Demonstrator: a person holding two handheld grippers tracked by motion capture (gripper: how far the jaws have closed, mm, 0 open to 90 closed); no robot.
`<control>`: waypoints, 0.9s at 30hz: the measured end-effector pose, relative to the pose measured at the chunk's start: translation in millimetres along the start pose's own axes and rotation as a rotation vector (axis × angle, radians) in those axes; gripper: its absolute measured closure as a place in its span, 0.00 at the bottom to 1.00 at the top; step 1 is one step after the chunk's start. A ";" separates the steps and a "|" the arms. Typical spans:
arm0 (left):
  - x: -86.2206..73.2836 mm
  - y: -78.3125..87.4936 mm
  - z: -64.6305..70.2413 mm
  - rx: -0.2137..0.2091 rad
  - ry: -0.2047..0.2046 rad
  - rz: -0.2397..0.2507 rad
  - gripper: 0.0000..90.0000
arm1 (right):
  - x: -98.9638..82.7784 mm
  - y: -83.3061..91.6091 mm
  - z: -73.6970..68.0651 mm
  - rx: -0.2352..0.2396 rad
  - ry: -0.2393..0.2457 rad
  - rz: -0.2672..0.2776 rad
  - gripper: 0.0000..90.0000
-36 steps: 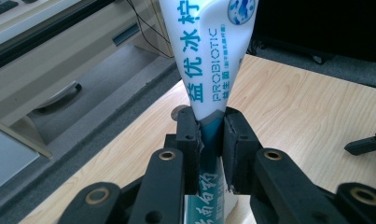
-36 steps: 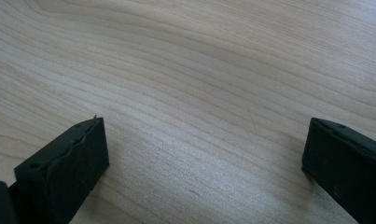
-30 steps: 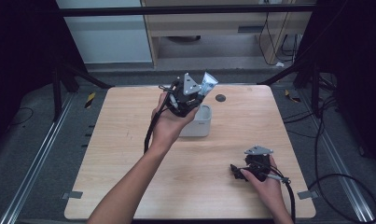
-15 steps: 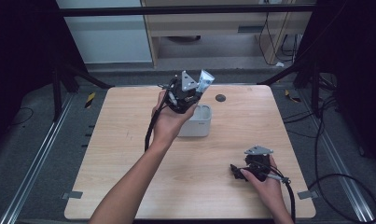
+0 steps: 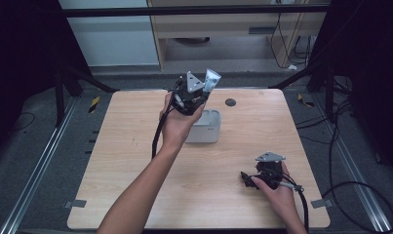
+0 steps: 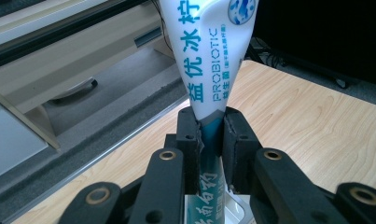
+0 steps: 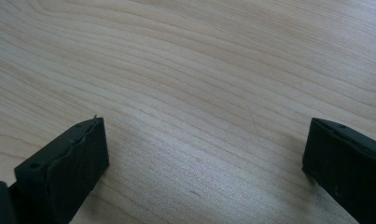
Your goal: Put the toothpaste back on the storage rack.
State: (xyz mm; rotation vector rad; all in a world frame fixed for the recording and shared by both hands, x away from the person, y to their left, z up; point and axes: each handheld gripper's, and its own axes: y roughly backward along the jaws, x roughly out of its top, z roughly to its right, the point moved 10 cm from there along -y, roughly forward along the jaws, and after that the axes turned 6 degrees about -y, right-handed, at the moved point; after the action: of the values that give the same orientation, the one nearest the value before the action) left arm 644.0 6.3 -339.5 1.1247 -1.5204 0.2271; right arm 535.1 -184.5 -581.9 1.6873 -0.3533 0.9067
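1. My left gripper clamps a white toothpaste tube above the grey box near the table's far edge.
2. My right gripper rests wide apart by the near right corner.

Pale wood, glossy plastic, matt black pads

The table is smooth light wood grain; the toothpaste tube looks like glossy white plastic; the left gripper has matt black, slightly rough pads.
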 end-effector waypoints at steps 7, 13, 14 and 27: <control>1.4 -4.8 -2.3 0.013 0.026 0.025 0.87 | 0.0 0.0 -0.1 0.001 0.000 -0.001 0.01; 7.3 -3.3 -4.1 0.054 0.026 0.053 0.87 | 0.3 -0.2 -0.2 0.006 0.004 -0.001 0.00; 7.5 -3.2 -3.8 0.054 0.042 0.056 0.87 | 0.3 -0.3 -0.2 0.006 0.005 -0.001 0.00; 5.1 4.0 -10.4 0.105 0.088 0.110 0.87 | 0.9 -1.2 -0.1 0.004 0.009 -0.004 0.00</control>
State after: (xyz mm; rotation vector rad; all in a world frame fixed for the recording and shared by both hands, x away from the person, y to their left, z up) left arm 648.6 12.8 -330.2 1.1002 -1.5074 0.4304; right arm 536.4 -183.8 -582.1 1.6865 -0.3426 0.9122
